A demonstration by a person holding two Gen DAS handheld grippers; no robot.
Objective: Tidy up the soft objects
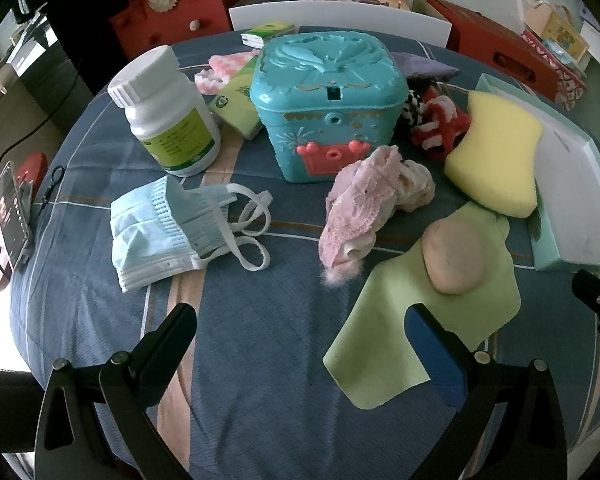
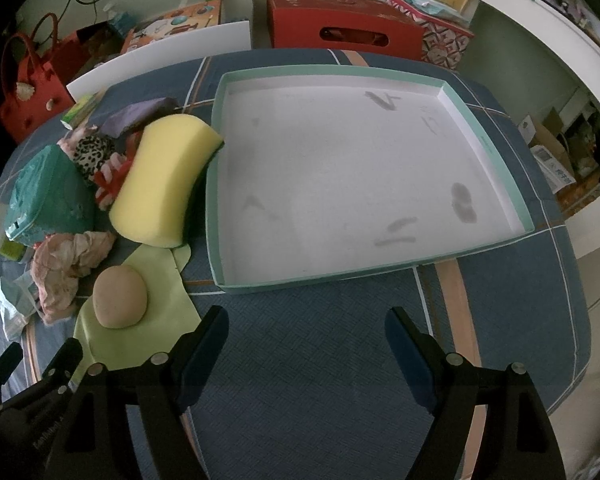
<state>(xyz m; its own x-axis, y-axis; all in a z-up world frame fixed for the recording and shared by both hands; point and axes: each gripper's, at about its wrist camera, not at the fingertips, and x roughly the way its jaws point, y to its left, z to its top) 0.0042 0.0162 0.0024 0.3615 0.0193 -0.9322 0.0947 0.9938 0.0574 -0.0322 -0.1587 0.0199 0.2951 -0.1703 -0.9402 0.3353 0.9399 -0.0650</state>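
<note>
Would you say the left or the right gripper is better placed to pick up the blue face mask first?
Probably the left. The left gripper, open and empty, has the face mask just ahead of it. The right gripper, also open, faces the empty tray, with the mask at its far left edge.

Yellow sponge (image 2: 162,184) leans on the empty tray's (image 2: 488,136) rim; tan puff (image 2: 119,297) lies on green cloth (image 2: 168,300)
</note>
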